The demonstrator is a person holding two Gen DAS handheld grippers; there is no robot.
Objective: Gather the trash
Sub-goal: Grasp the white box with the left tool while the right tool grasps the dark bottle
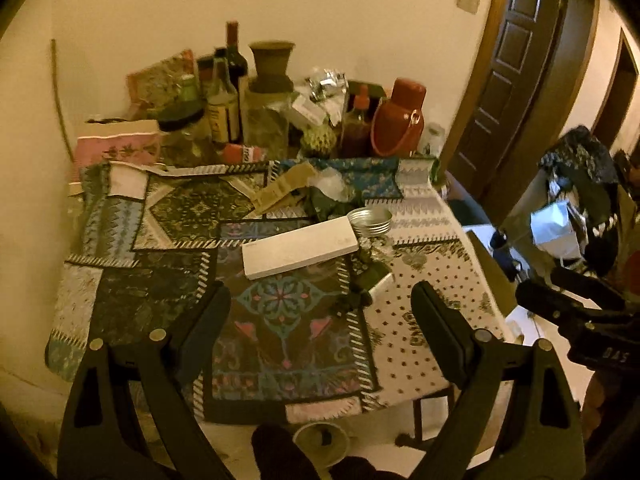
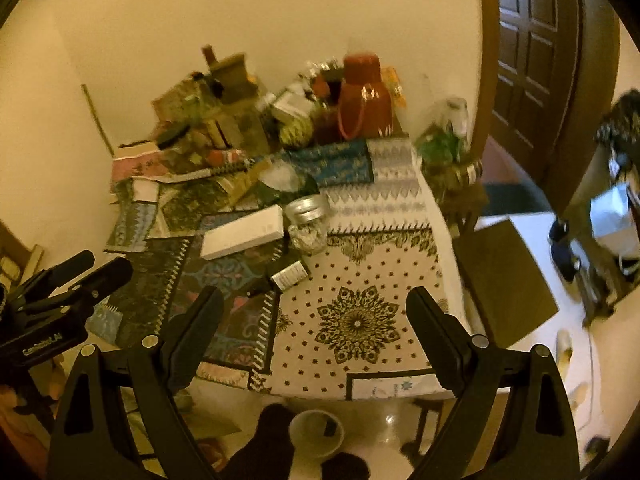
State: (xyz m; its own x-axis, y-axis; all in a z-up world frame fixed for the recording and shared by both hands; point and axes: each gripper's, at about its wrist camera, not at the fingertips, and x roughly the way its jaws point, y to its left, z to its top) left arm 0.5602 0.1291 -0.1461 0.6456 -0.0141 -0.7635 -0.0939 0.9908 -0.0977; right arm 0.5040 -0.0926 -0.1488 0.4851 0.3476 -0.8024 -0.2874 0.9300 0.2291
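A patterned tablecloth [image 1: 416, 320] covers a table [image 2: 360, 376]. On it lie a flat white box [image 1: 300, 247] [image 2: 242, 232], a stack of foil cups [image 1: 370, 220] [image 2: 309, 208], a torn brown paper scrap [image 1: 282, 192], crumpled clear plastic [image 1: 330, 182] [image 2: 280, 178] and a small white labelled item [image 2: 290, 275] [image 1: 380, 286]. A small bin [image 1: 322, 442] [image 2: 316, 432] stands on the floor below the table's near edge. My left gripper [image 1: 322, 298] is open and empty above the near table. My right gripper [image 2: 316, 300] is open and empty, also above the near edge.
Bottles [image 1: 234, 80], a red thermos [image 1: 400, 116] [image 2: 366, 96], jars and boxes crowd the table's far side by the wall. A brown door [image 1: 516, 64] is at the right. A chair seat [image 2: 504, 280] stands right of the table.
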